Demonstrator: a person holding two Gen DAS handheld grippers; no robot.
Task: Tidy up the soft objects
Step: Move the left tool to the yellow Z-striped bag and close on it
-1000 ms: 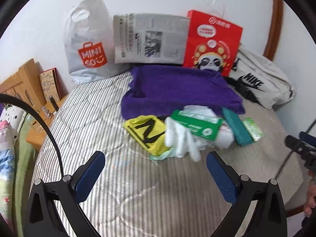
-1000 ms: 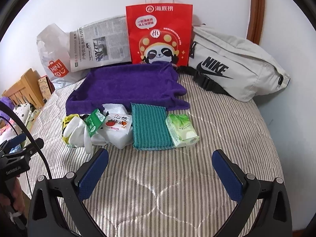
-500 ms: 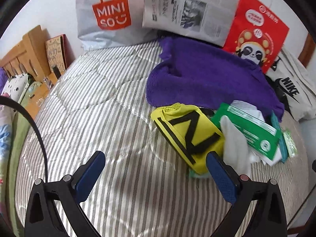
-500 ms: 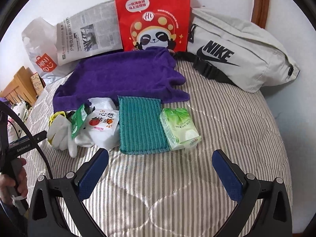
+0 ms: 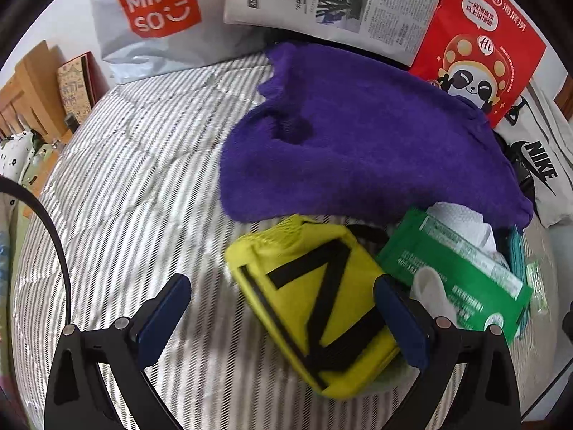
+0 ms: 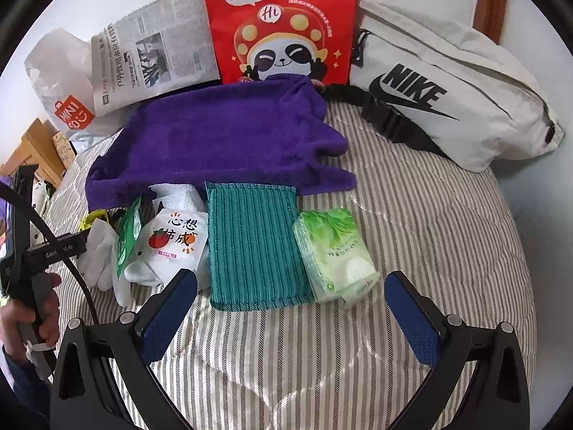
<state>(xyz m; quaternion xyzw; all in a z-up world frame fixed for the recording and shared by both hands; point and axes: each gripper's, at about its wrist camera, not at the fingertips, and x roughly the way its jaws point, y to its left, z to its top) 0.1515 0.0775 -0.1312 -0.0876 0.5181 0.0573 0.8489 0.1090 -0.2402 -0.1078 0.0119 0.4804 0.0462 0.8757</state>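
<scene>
On the striped bedspread (image 6: 412, 215) we hold both tools low over a row of soft things. Our left gripper (image 5: 283, 308) is spread wide and grips nothing; its right pad overlaps the edge of the yellow pouch (image 5: 315, 308) with black straps, though we cannot tell if it touches. Just beside the pouch lie a green packet (image 5: 462, 272) and a white glove (image 5: 429, 290), with the purple towel (image 5: 358, 136) behind. Our right gripper (image 6: 292, 304) is likewise wide apart and empty, hovering before the teal cloth (image 6: 254, 247) and the pale green tissue pack (image 6: 333, 251), which touch side by side. A white sachet (image 6: 175, 243) lies left of the cloth.
</scene>
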